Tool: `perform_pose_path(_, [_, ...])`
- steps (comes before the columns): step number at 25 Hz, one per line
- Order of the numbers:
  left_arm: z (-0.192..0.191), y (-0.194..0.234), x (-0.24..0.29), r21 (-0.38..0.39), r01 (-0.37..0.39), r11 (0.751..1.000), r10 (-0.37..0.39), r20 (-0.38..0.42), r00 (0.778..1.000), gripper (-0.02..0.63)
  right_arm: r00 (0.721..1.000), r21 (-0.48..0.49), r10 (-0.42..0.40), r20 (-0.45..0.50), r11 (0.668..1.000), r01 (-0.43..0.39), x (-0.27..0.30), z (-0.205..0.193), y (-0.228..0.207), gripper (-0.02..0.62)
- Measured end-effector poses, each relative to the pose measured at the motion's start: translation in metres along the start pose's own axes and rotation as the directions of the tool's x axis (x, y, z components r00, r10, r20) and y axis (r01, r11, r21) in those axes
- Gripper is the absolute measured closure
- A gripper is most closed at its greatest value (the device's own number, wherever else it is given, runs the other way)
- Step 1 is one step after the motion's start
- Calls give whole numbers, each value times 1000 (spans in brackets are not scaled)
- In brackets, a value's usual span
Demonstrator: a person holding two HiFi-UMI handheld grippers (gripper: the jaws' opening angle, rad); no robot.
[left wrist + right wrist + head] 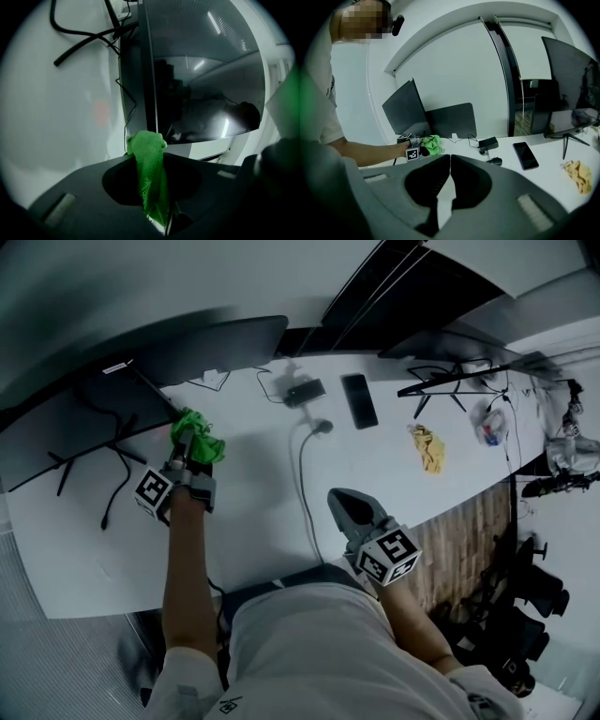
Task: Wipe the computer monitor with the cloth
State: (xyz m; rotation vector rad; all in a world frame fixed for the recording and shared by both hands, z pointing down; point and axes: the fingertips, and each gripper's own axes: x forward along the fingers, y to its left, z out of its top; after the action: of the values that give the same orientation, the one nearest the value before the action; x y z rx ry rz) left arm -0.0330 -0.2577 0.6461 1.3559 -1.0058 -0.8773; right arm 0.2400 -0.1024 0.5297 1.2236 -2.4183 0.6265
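Observation:
A green cloth [196, 436] is pinched in my left gripper [190, 448], which is shut on it near the corner of the dark monitor [84, 418] at the left of the white desk. In the left gripper view the cloth [149, 176] hangs between the jaws, and the monitor screen [206, 79] rises just beyond it. From the right gripper view, the cloth [431, 144] shows beside the monitor [407, 114]. My right gripper [349, 512] hovers over the desk's near edge, shut with nothing in it [450, 161].
A second monitor [225, 343] stands behind. On the desk [253, 512] lie a black phone [359, 400], a power adapter [305, 392] with its cable, a yellow cloth [428, 447], a tripod [450, 385] and a plastic bag [489, 424]. Cables [117, 465] trail under the monitor.

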Motion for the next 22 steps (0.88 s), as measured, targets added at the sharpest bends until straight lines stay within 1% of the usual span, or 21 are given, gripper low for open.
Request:
perform_pose_path(3, [10, 8, -4, 44, -9, 999, 10, -15, 1000, 503, 1000, 17, -9, 6, 1000, 9, 5, -4, 3, 592])
perform_pose_path(4, [13, 9, -6, 46, -7, 999, 8, -22, 1000, 503, 1000, 23, -13, 7, 1000, 13, 7, -5, 6, 592])
perform_pose_path(9, [24, 6, -15, 20, -12, 1000, 13, -52, 999, 503, 1000, 43, -18, 1, 999, 18, 14, -12, 32, 592])
perform_pose_path(12, [36, 0, -22, -7, -3, 1000, 3, -47, 999, 503, 1000, 52, -22, 3, 998, 22, 17, -14, 48, 592])
perform_pose_path(15, [56, 6, -32, 20, -9, 1000, 10, -43, 999, 503, 1000, 59, -23, 4, 998, 22, 21, -17, 62, 592])
perform_pose_path(17, [67, 8, -40, 17, -20, 1000, 21, -42, 999, 503, 1000, 61, -20, 4, 998, 20, 24, -17, 73, 592])
perform_pose_path(22, [89, -2, -54, -32, -11, 999, 11, -28, 1000, 503, 1000, 60, -18, 8, 998, 17, 38, -16, 95, 592])
